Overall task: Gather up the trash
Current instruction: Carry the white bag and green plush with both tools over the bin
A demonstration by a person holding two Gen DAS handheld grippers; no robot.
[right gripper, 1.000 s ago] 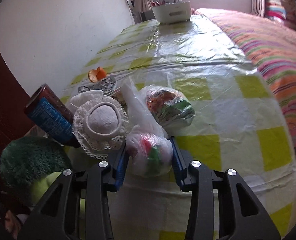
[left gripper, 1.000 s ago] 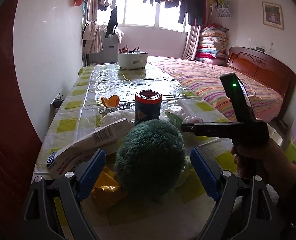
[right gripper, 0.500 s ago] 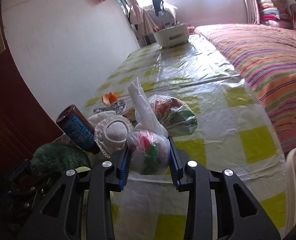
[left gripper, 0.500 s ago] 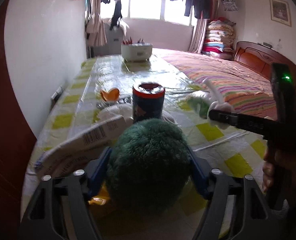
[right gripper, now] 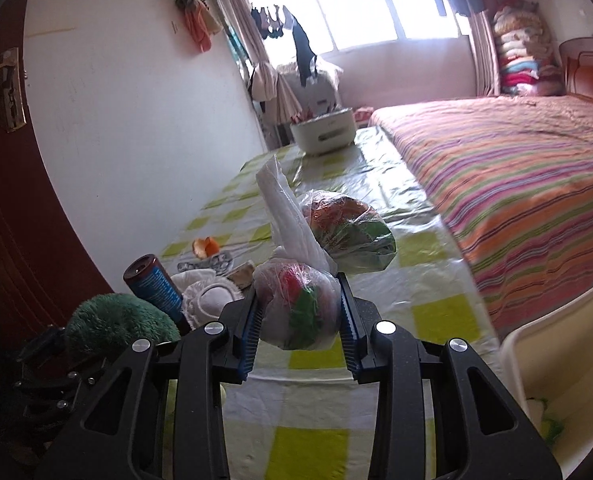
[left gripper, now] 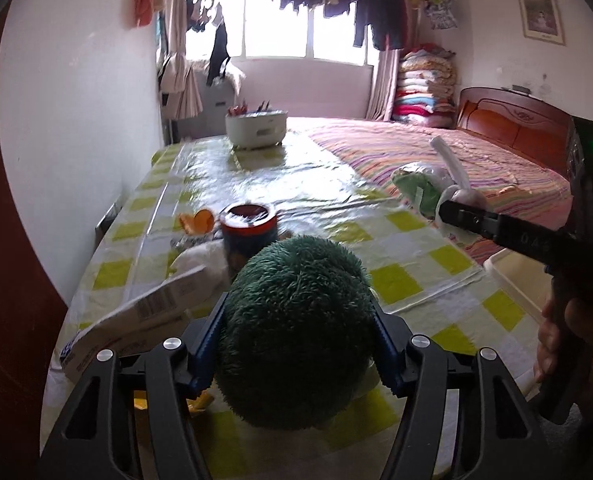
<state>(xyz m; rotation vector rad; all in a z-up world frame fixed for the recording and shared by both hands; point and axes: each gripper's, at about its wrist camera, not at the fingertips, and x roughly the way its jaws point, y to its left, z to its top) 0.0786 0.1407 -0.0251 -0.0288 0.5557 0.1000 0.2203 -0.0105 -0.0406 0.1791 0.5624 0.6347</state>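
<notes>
The left claw (left gripper: 298, 350), just closing, grips a green plush ball (left gripper: 296, 332) on the counter (left gripper: 392, 280) among a can (left gripper: 248, 232) and carton (left gripper: 144, 316), while the right claw (right gripper: 299, 330) clasps a trash bag (right gripper: 296, 310).

A bedroom with white walls (left gripper: 76, 120) and a wide window (left gripper: 280, 28) at the far end, bright daylight pouring through it. Clothes hang on a rail (left gripper: 360, 4) across the window, curtains at both sides. A bed (right gripper: 516, 168) with a striped cover and a carved wooden headboard (left gripper: 512, 120) stands along the bench (left gripper: 304, 184), which wears a glossy yellow-checked cloth. Folded quilts (left gripper: 424, 80) are stacked in the corner, a framed picture (left gripper: 540, 16) above; a dark red door (right gripper: 0, 184) is nearest
</notes>
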